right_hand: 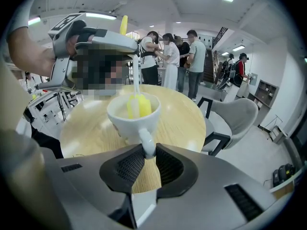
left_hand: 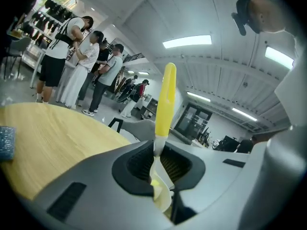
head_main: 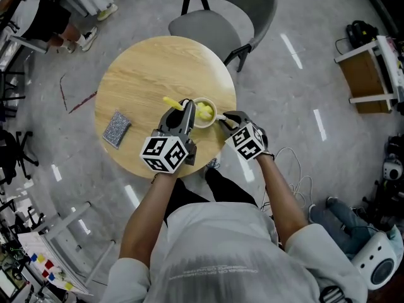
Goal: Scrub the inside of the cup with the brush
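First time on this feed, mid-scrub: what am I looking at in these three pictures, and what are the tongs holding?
There is no robot here. A person holds a pair of hand-worked tongs in each hand, and the marker cubes are part of them. The head view looks down from the person's head onto a round wooden table. The other two views come from cameras riding on each pair of tongs, looking along the jaws. The left tongs clamp the yellow brush, whose head sits inside the white cup. The right tongs pinch the cup's handle. A grey scrubbing pad lies on the table to the left, apart from the cup.
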Motion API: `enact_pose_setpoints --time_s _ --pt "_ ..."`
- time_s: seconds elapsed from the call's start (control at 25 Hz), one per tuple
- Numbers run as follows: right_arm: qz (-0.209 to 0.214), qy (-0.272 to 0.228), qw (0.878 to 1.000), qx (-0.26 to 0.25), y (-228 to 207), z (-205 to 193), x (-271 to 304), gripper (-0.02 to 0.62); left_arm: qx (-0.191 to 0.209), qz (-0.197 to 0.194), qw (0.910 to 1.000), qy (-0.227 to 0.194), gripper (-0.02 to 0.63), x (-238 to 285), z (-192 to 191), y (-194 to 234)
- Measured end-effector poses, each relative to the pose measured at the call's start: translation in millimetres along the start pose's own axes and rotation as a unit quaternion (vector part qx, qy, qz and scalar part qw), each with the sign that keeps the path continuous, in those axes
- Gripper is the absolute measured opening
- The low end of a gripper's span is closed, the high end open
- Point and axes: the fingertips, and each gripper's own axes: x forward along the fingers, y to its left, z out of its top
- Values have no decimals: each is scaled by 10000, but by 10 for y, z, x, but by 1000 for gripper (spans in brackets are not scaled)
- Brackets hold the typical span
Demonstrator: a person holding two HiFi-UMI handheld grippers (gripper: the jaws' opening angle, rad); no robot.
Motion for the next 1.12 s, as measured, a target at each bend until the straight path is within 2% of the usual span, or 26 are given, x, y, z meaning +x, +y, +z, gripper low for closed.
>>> enact_pose_setpoints --time_s 0.08,0.2,0.32,0.44,0.52,0.64,0.8,1.0,1.12 --pt "19 8 10000 -6 -5 4 -2 98 9 -90 9999 103 51 -2 0 4" --pt "29 13 10000 -14 -14 5 -3 98 209 -440 9973 547 51 19 -16 -34" --pt "14 10 10000 6 -28 8 3 98 381 -796 9900 1104 51 37 -36 -68" --pt "-19 22 10000 10 -50 17 4 98 612 -1069 9790 1626 51 36 -55 -113" --pt "-48 50 10000 11 -70 14 7 98 927 -1216 9680 1991 51 25 -89 -152" --pt "-76 79 9999 10 -102 12 12 98 1639 -1369 9442 2509 49 2 -152 -214" --pt "-91 92 9999 12 -123 20 22 98 2382 -1443 9152 2912 49 -31 -194 -281" --pt "-98 105 9999 35 -123 23 37 100 3138 -1361 8862 3126 50 -26 -228 -323" --pt "-88 97 9999 23 -113 41 35 100 3636 -1144 8771 2921 51 26 -268 -363"
